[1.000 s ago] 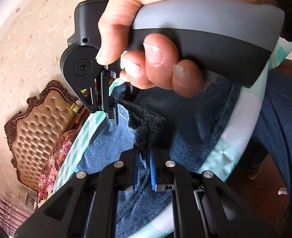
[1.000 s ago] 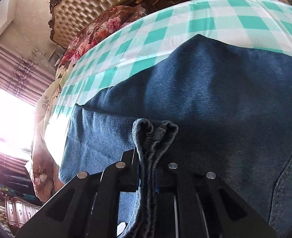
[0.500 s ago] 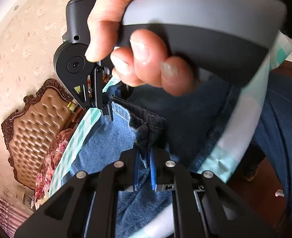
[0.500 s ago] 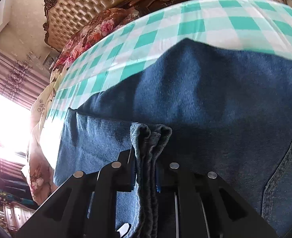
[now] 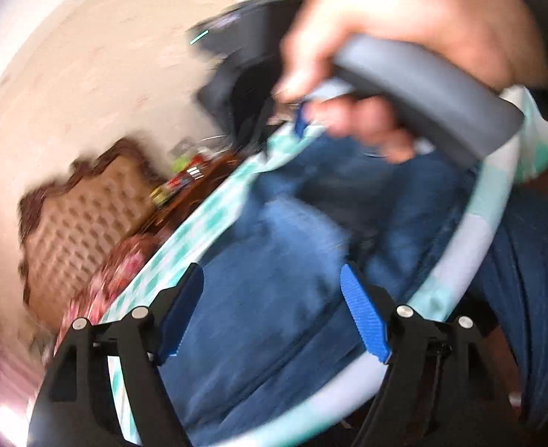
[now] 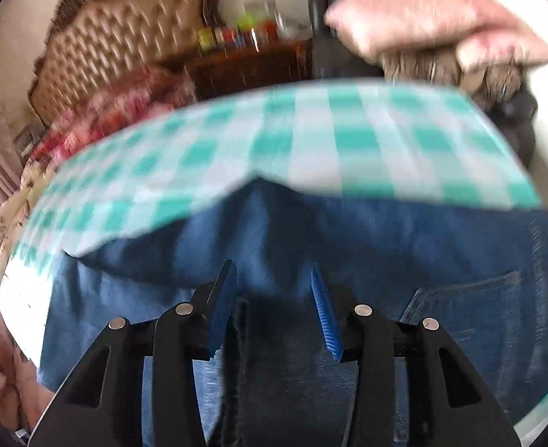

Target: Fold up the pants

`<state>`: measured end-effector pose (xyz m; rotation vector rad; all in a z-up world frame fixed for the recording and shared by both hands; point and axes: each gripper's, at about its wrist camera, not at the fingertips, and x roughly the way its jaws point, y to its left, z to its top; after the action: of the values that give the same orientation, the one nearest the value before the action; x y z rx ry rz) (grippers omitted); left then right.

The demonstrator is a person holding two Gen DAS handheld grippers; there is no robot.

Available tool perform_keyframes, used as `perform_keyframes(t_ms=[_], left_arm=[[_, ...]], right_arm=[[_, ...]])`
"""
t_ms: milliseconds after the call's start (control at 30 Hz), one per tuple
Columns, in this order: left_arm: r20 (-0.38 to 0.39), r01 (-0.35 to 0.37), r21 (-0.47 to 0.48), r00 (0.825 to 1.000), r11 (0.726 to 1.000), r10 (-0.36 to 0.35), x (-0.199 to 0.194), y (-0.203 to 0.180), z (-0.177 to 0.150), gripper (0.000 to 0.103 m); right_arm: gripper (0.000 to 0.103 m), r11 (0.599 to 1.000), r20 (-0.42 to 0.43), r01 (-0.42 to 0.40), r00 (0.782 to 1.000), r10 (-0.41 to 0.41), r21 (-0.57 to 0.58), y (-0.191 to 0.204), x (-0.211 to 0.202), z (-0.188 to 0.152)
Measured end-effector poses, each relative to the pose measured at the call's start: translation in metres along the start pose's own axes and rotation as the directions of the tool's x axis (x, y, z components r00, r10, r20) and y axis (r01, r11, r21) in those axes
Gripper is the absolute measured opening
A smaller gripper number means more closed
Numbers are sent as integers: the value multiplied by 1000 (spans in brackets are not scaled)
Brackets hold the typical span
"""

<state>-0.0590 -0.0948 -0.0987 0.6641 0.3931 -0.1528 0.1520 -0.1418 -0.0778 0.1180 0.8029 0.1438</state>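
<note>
Blue denim pants (image 6: 311, 231), folded flat

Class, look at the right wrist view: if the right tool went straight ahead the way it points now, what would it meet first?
Probably the jeans, spread just ahead of the open right tool; the checked tablecloth lies beyond them. Blur leaves depth uncertain.

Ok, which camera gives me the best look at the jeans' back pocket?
The right wrist view: the stitched back pocket on the jeans shows at lower right, beside the open right gripper. The left wrist view is blurred; no pocket can be made out there.
</note>
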Motion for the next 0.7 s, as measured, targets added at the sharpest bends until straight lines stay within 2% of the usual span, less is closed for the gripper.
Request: perform_keyframes(t_ms=[67,133,167,233,300,333,400,500,600,700], left_arm=[[-11,-64,-67,998,996,64,-16,20,-16,84],[-84,-179,-134,982,975,169,-31,45,-44,86],[-131,-226,-154,970,962,207,-34,56,-57,86],[-242,-324,-161,929,932,281,-36,76,-91,86],[-312,-381,-139,893,914,325,-38,88,-113,86],[-323,-402,-128,881,907,345,-39,92,-119,86],[-316,-407,-89,877,909,361,-39,93,-124,86],[-273,-386,34,884,922,380,-30,83,-123,86],[-270,-340,84,897,937,349,-13,80,-120,86],[-272,-323,167,893,932,358,5,79,-120,85]], right_arm=[[45,997,46,-35,998,38,-73,27,-16,-12],[45,984,36,-72,996,79,-163,58,-18,-32],[44,972,18,-83,996,89,-221,75,-11,-46],[44,962,-8,-31,1000,30,-273,91,4,-65],[44,962,-40,10,999,-22,-272,91,21,-78],[44,959,-54,18,998,-35,-282,90,26,-82],[44,956,-100,33,993,-64,-292,83,40,-90],[44,955,-89,20,995,-48,-294,79,38,-95],[45,952,-92,28,994,-59,-306,82,37,-97],[45,950,-93,27,994,-59,-310,81,38,-96]])
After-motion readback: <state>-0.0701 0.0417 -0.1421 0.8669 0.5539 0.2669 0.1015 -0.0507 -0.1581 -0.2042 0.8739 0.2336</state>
